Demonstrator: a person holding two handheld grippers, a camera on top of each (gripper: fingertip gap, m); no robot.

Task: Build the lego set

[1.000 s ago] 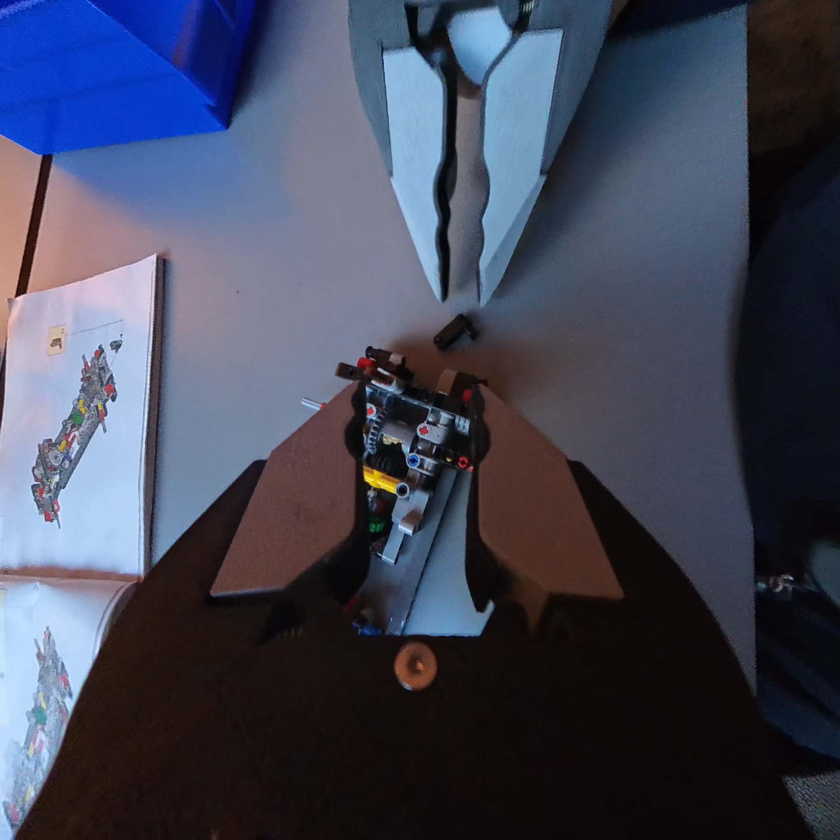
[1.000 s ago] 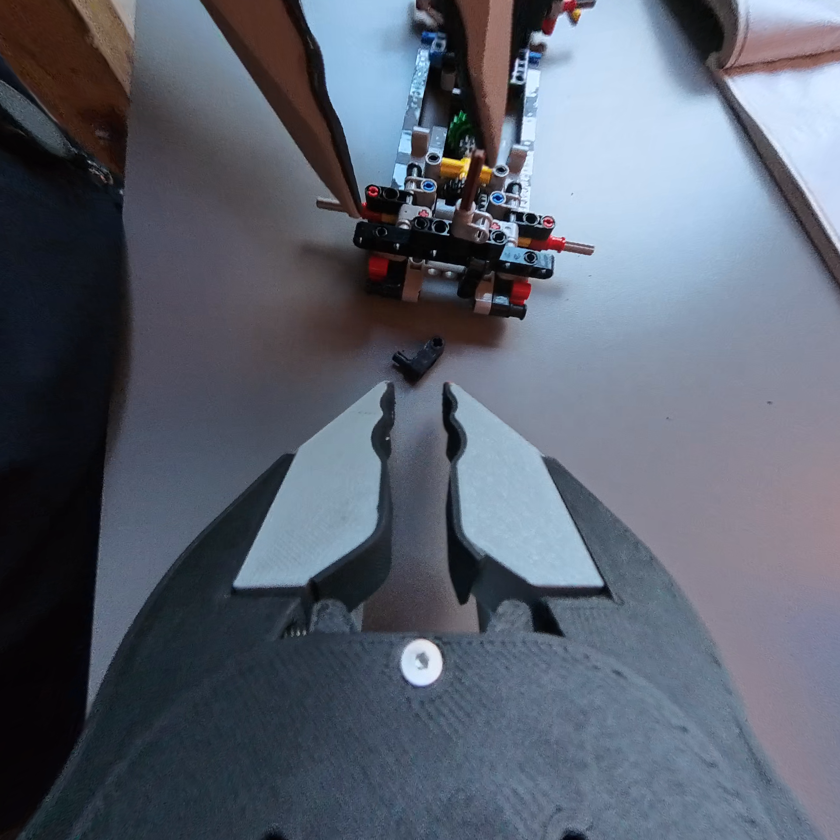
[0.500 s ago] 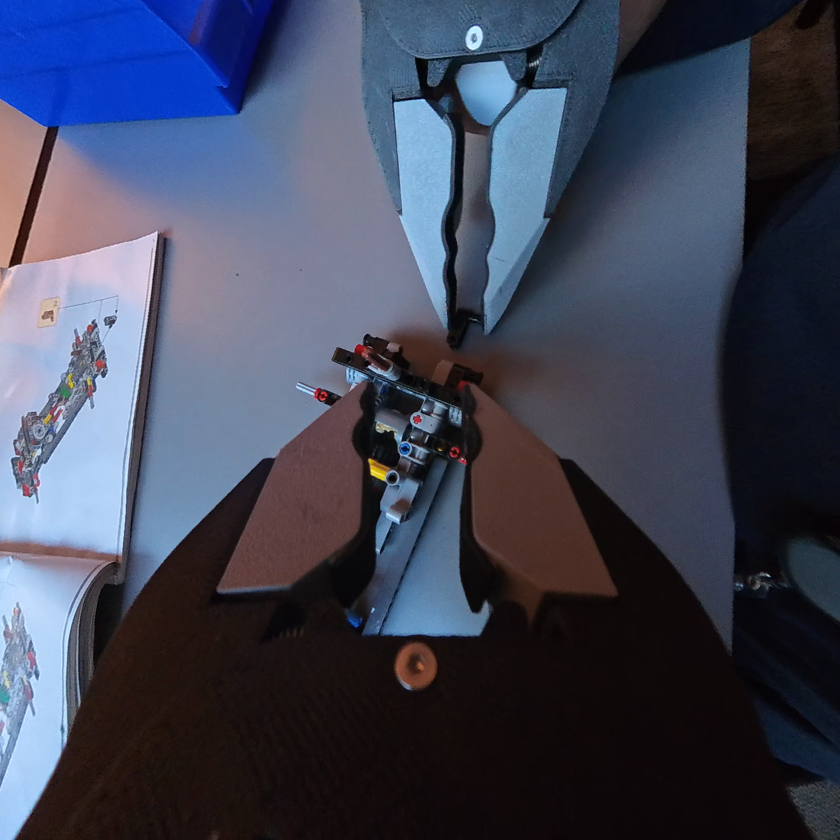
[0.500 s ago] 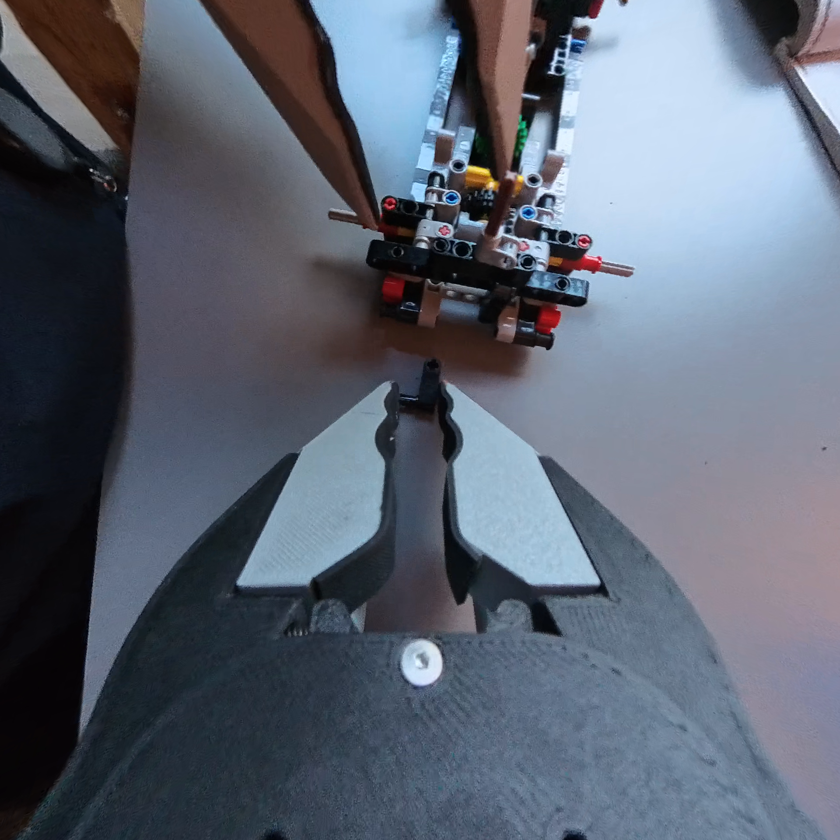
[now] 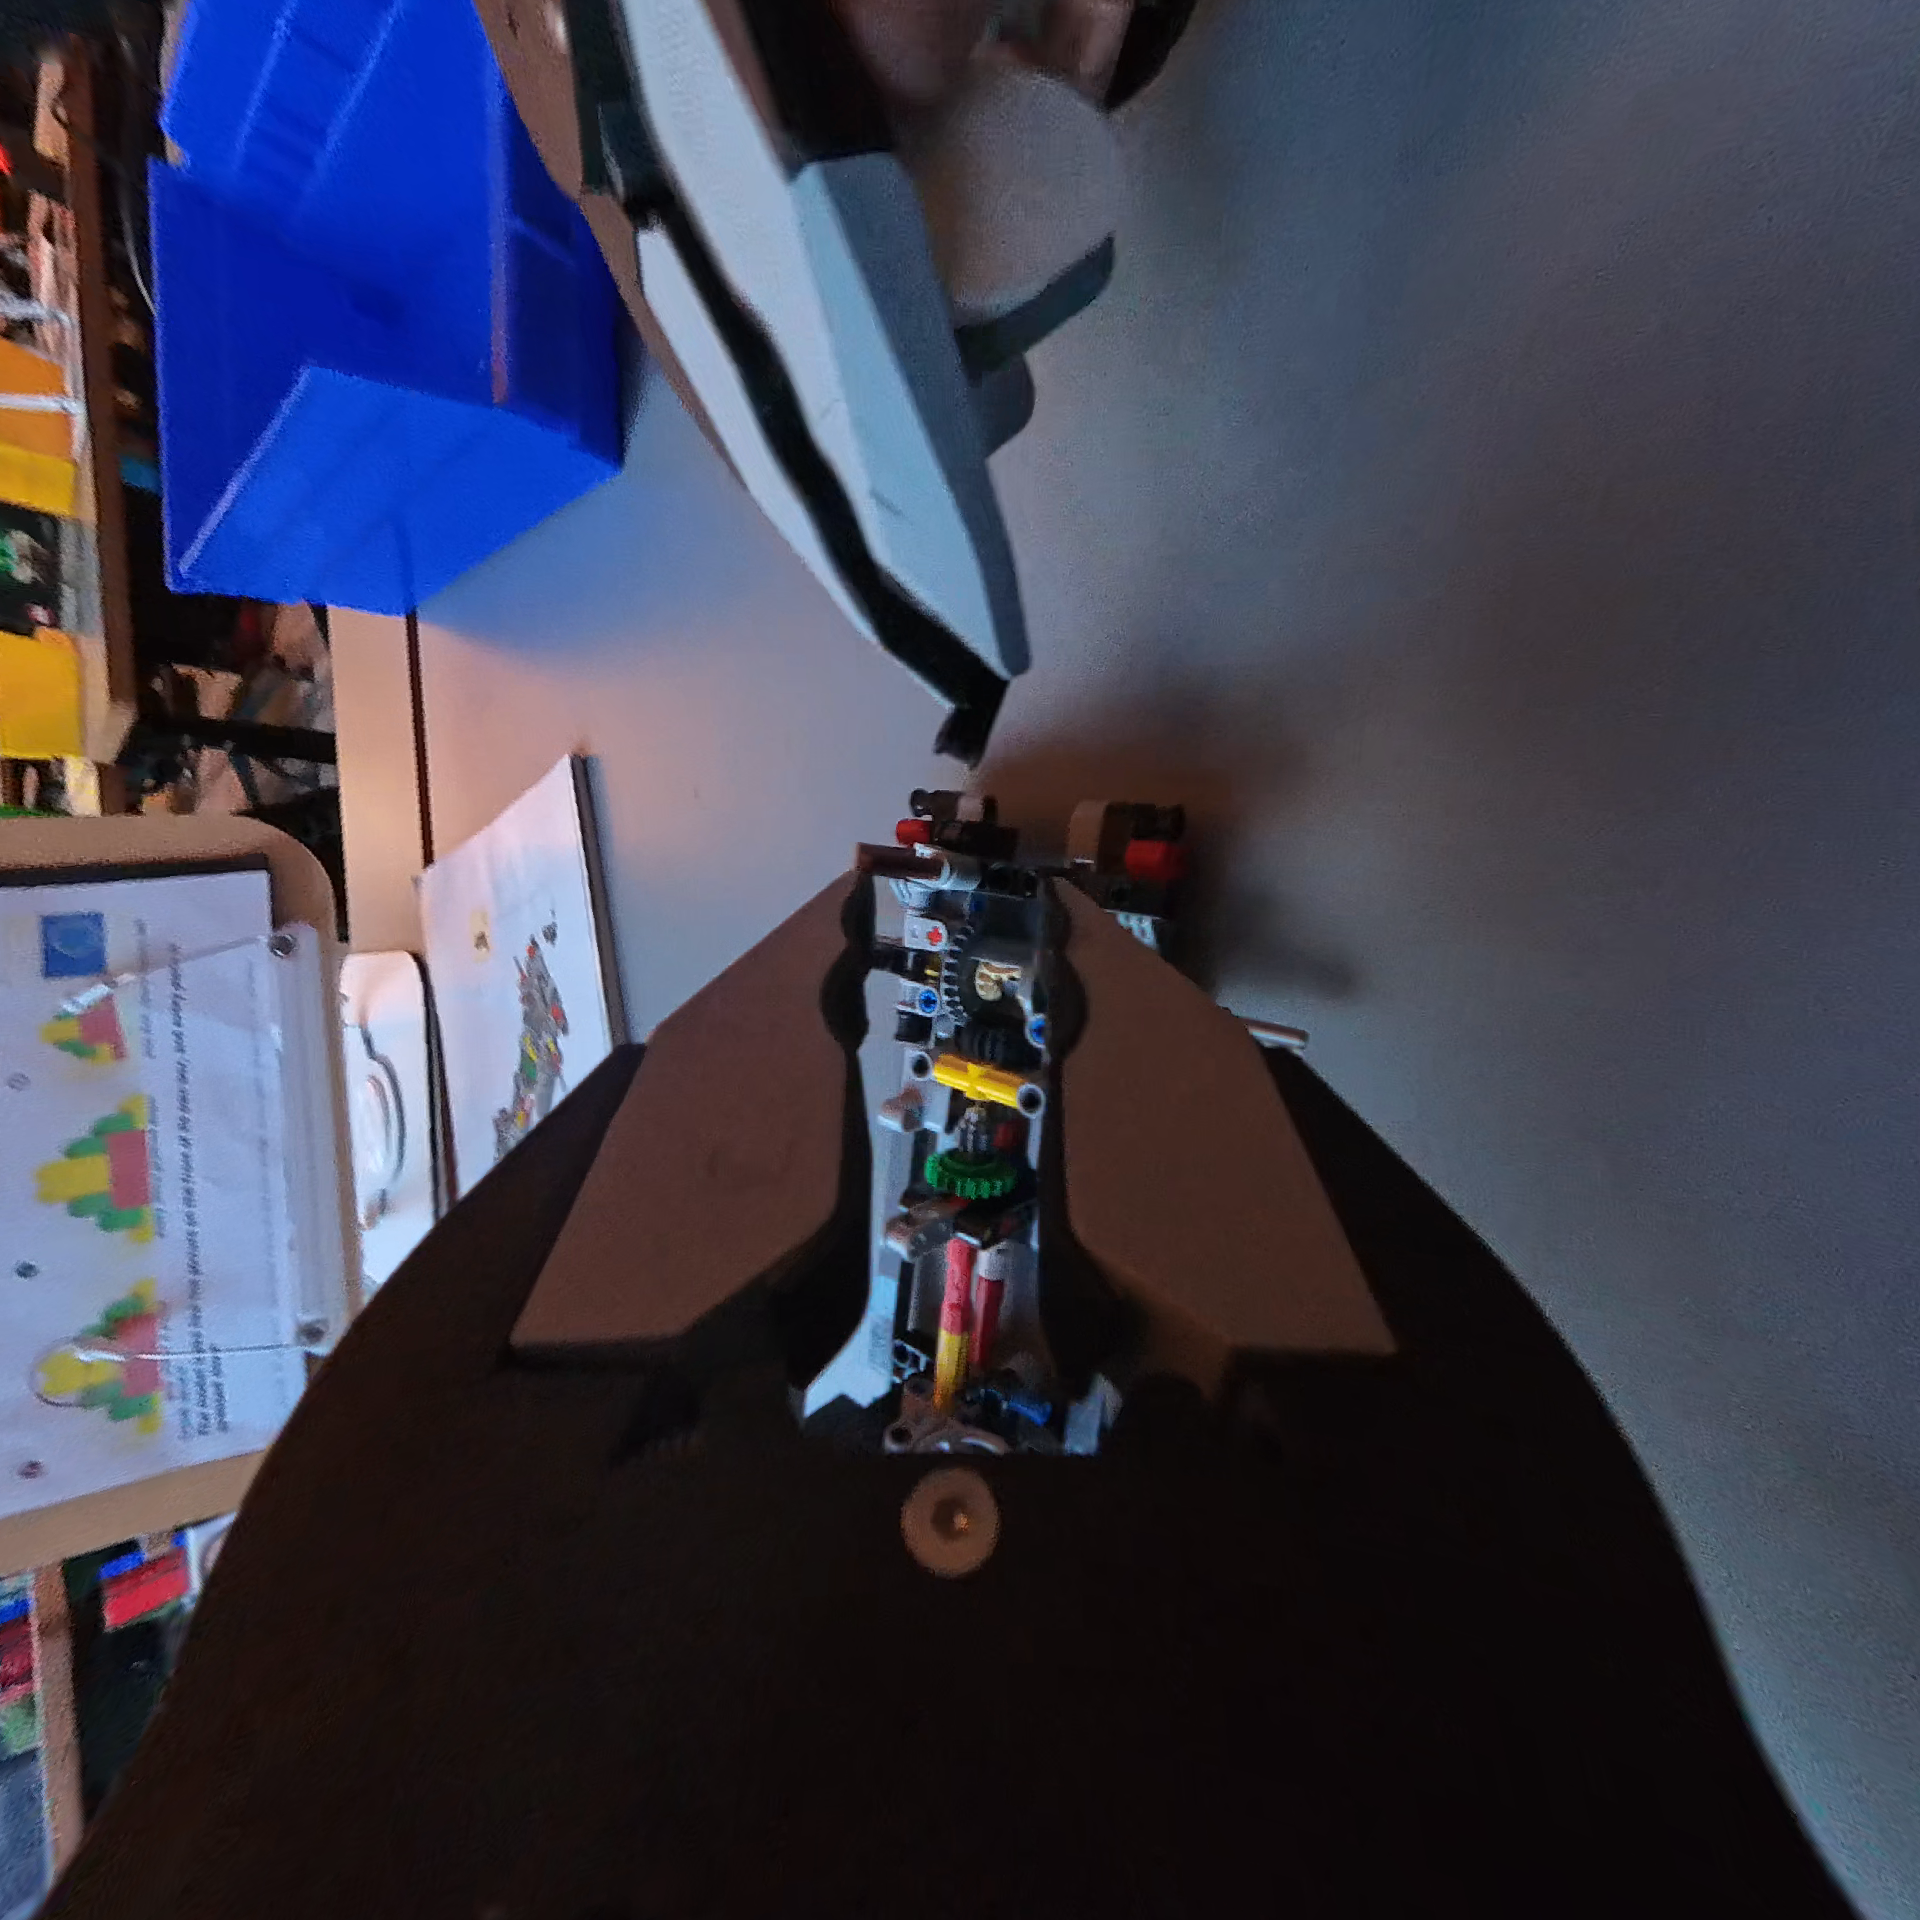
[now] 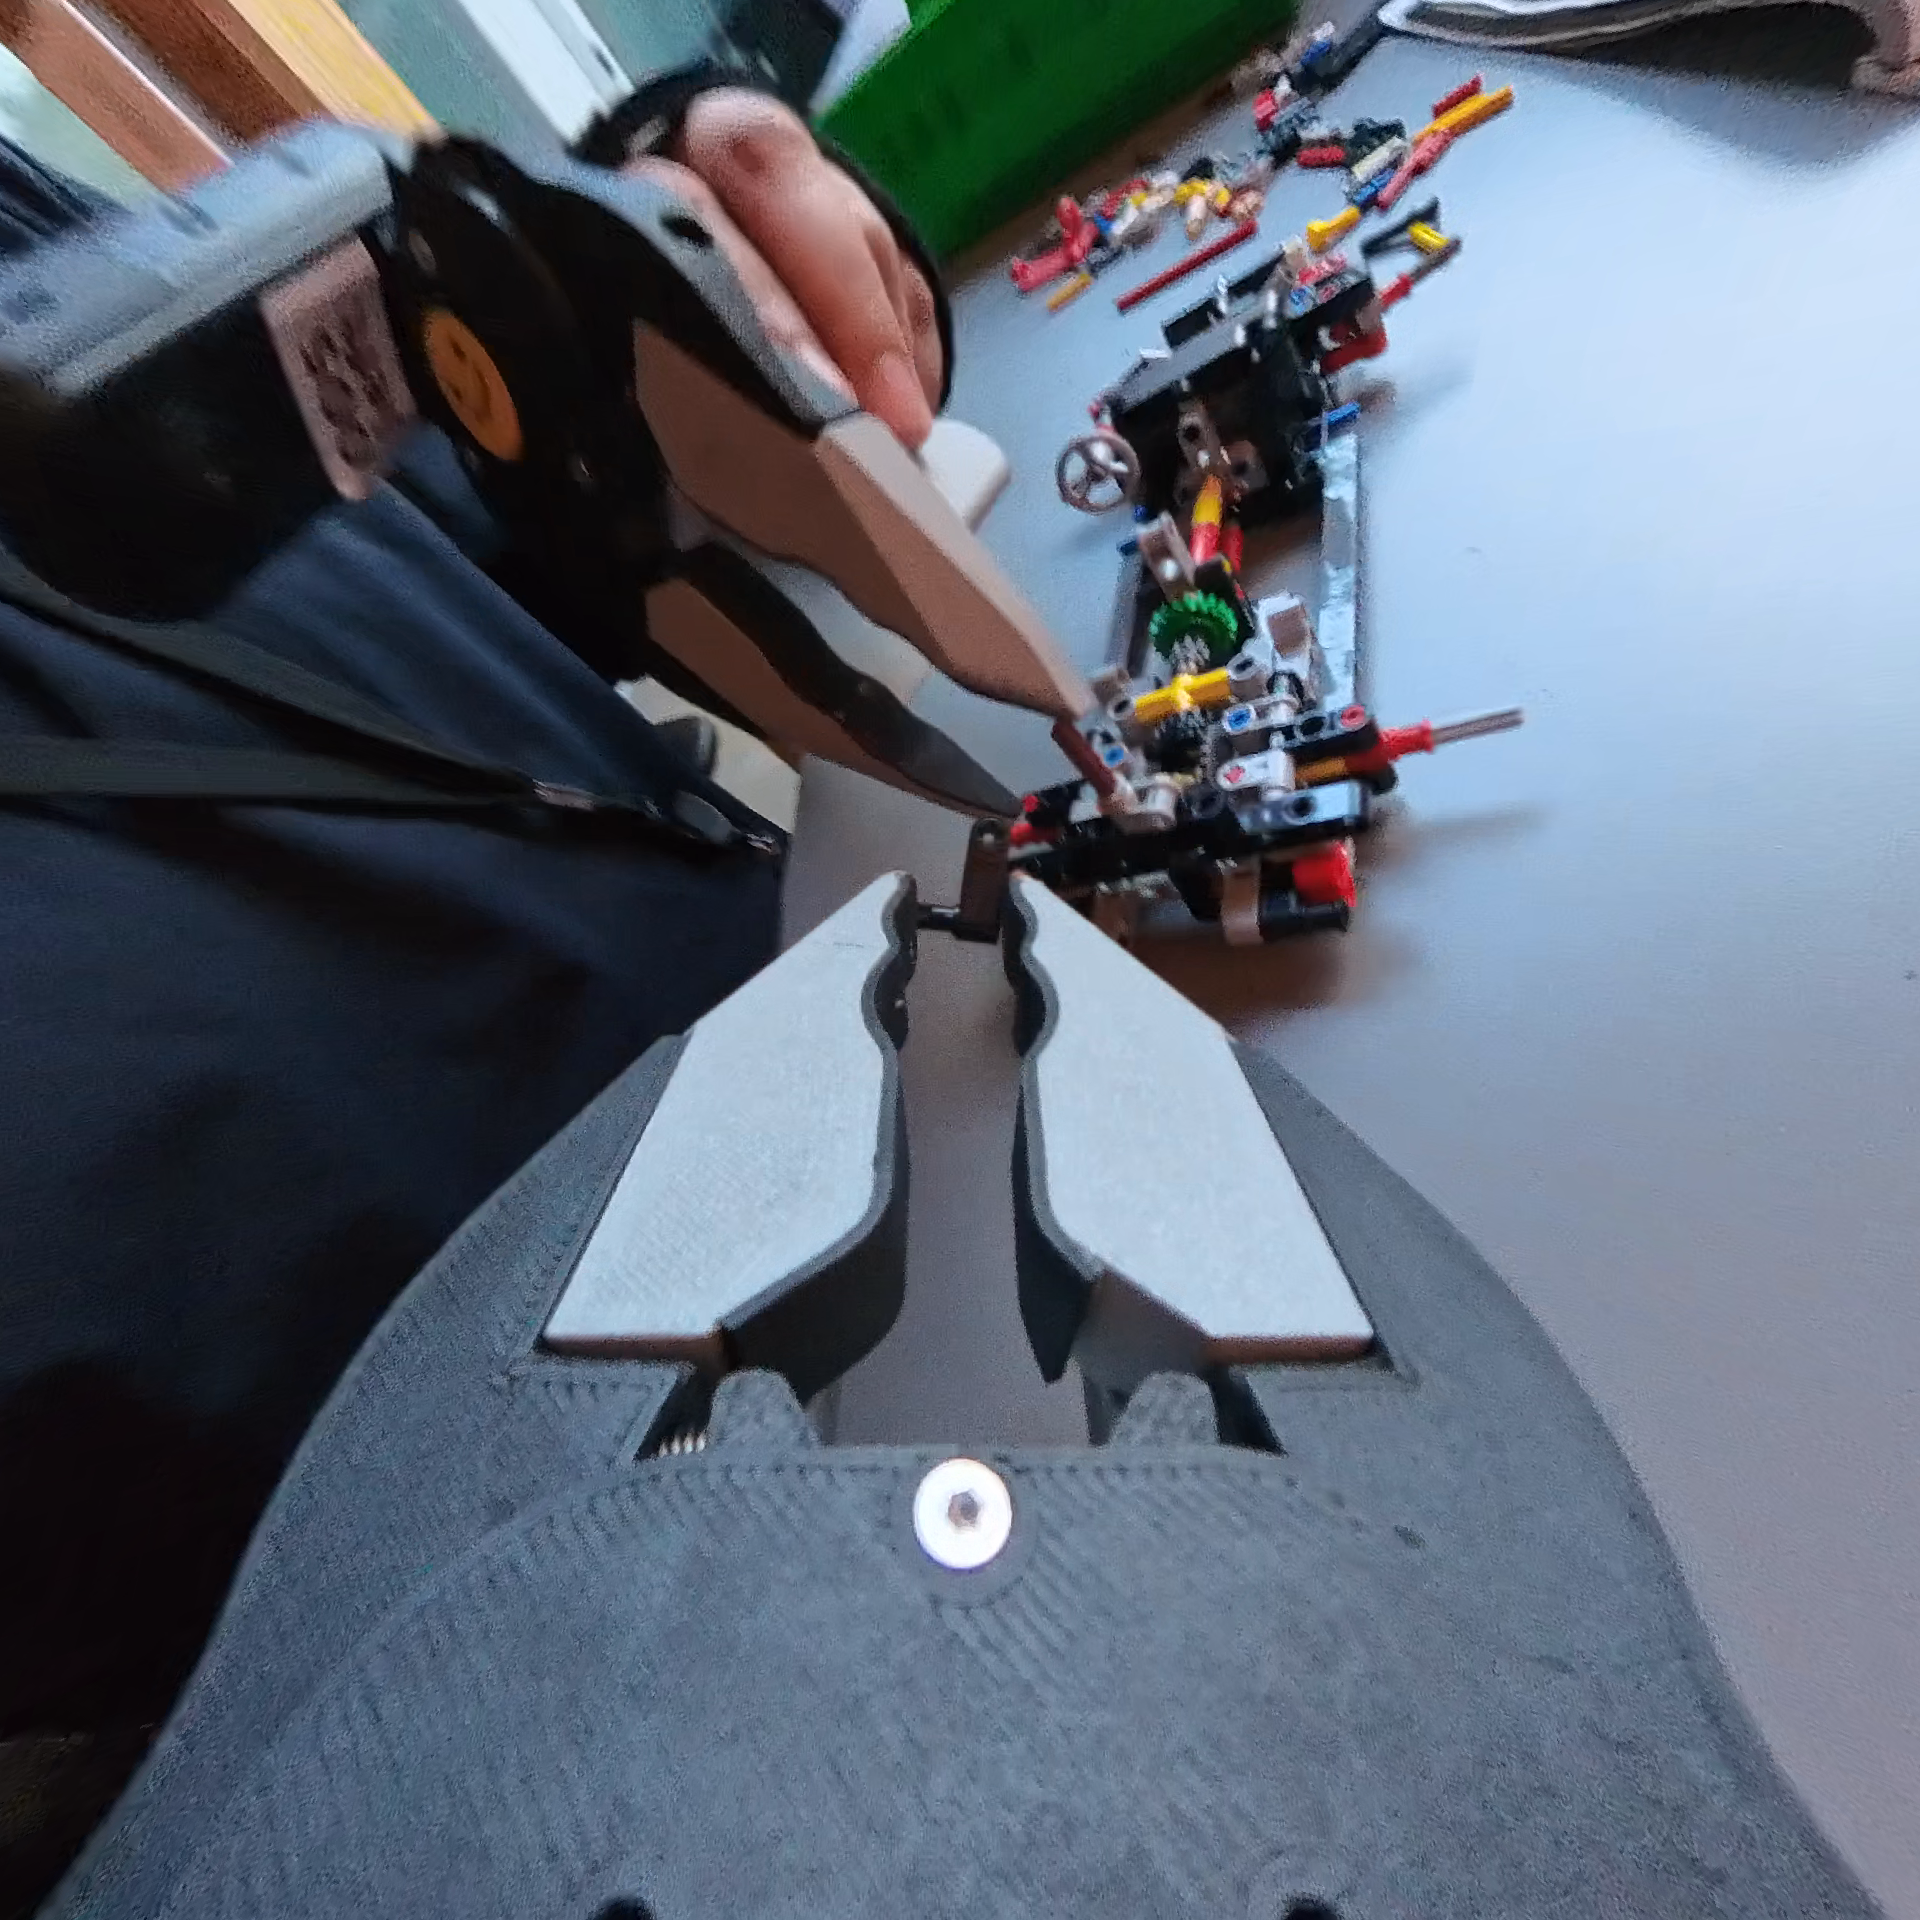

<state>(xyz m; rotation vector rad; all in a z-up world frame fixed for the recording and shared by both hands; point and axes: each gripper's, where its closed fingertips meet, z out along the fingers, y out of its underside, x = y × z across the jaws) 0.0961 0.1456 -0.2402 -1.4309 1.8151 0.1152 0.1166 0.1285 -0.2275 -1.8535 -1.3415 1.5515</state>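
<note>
between your right gripper's fingers a small black connector piece is clamped at the very tips, one end sticking up, just beside the near end of the brick chassis on the grey table. your left gripper straddles that chassis lengthwise, fingers closed against its two sides. beyond the chassis lie loose bricks; beside it, an instruction booklet and a blue bin.
</note>
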